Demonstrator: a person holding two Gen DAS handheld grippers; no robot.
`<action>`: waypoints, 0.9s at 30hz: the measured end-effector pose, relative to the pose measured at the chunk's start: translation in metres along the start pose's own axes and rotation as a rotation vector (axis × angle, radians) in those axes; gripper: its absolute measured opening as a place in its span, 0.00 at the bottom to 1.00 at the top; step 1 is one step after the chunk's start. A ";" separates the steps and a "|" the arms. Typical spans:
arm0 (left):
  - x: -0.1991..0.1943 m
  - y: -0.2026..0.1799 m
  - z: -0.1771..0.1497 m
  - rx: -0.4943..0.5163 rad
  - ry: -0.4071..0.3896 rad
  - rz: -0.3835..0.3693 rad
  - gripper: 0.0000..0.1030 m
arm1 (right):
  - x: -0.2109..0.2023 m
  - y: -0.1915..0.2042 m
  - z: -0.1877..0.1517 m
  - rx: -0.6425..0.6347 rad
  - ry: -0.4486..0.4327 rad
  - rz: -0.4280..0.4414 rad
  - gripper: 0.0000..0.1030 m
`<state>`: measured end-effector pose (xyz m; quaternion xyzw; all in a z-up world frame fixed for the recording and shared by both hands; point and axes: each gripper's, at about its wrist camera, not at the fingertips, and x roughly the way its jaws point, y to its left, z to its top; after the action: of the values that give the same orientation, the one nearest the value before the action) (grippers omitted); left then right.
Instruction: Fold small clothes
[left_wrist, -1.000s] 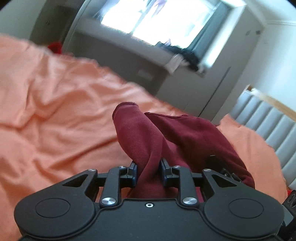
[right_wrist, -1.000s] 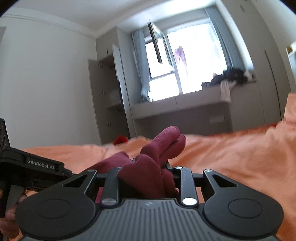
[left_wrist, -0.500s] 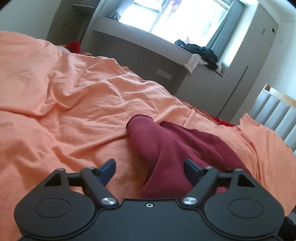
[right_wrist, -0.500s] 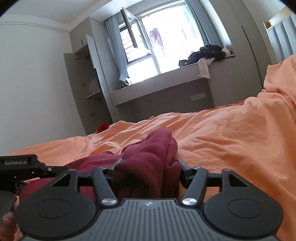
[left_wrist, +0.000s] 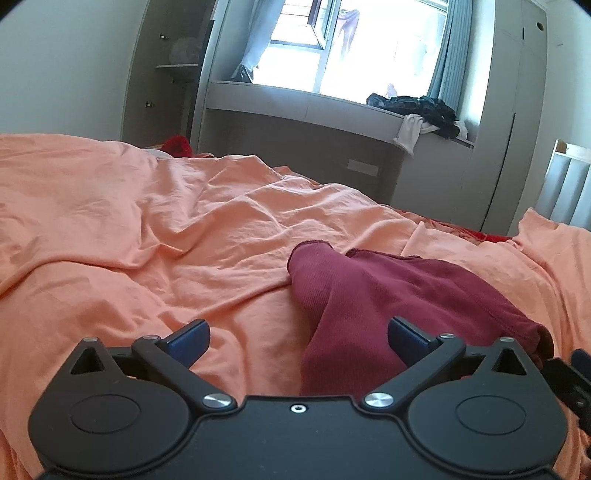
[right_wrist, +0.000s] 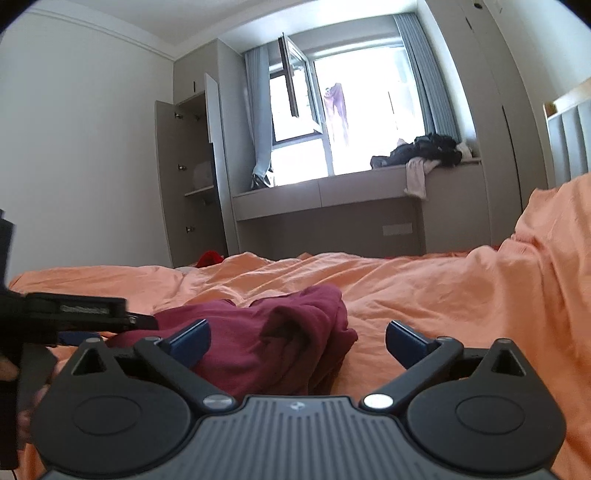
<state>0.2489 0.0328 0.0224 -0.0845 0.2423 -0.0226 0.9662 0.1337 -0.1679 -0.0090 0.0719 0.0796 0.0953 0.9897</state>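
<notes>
Grippers low over maroon garment (left_wrist: 373, 295), fingers (left_wrist: 188, 338) spread, level

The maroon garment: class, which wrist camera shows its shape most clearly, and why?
The left wrist view: the maroon garment lies stretched along the orange bedsheet, one end raised. The right wrist view shows only a bunched heap.

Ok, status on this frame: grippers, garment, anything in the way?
Left gripper open, right gripper open. Maroon garment lies bunched on the orange sheet, unheld. Nothing blocking.
</notes>
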 end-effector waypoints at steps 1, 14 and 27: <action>0.000 -0.002 -0.001 0.003 -0.002 0.002 0.99 | -0.004 0.001 0.000 -0.001 -0.003 -0.003 1.00; -0.035 -0.007 -0.011 0.021 -0.065 -0.005 0.99 | -0.041 0.006 -0.005 0.004 -0.020 -0.027 1.00; -0.126 0.005 -0.035 0.015 -0.173 -0.030 0.99 | -0.093 0.022 0.002 0.021 -0.126 -0.021 1.00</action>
<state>0.1208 0.0427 0.0495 -0.0824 0.1566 -0.0316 0.9837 0.0403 -0.1652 0.0093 0.0872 0.0191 0.0792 0.9929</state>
